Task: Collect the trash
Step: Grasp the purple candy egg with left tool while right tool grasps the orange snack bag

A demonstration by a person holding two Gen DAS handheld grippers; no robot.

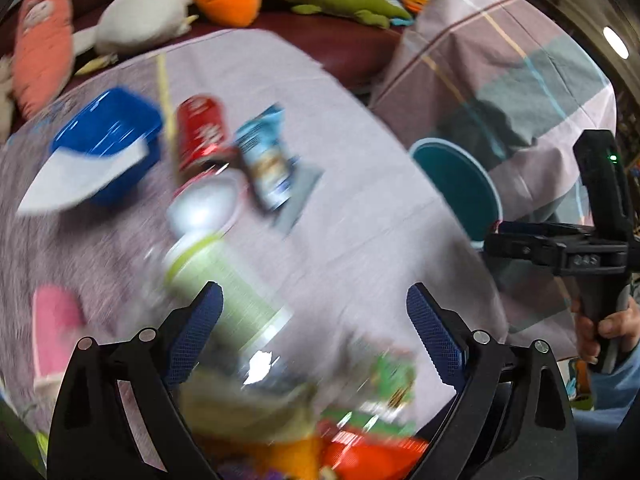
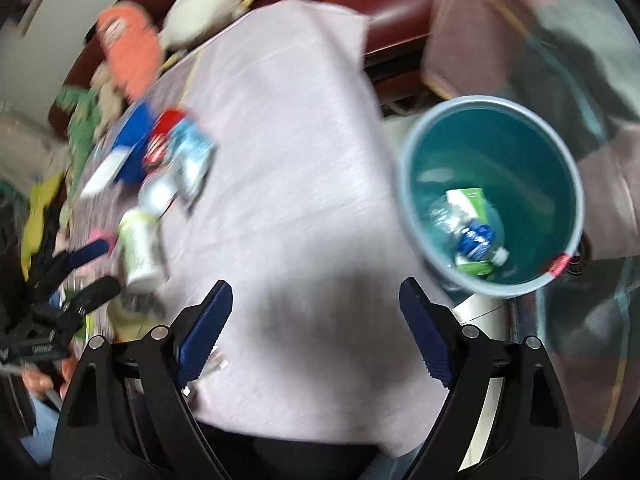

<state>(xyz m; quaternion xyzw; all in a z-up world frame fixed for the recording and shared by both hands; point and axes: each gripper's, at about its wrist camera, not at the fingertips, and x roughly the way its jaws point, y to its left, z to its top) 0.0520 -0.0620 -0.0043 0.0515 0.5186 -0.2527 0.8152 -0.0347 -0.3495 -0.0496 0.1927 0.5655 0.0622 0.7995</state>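
Holding both claws released, you have nothing between the pads of the left gripper or the right gripper, which suits a moment between drops. Your right gripper hangs above bare tablecloth beside the teal bin, which stands off the table's edge, likely so trash can be carried over its rim. A clear plastic bottle and green packaging already lie at its bottom. What is left to collect sits clustered on the far side: a green-and-white can lying just ahead of your left gripper, a red can, a light blue packet and a silver piece I cannot identify. Blur smears everything, so labels are unreadable, and the colourful wrappers at the left view's lower edge are cut off behind the claw.
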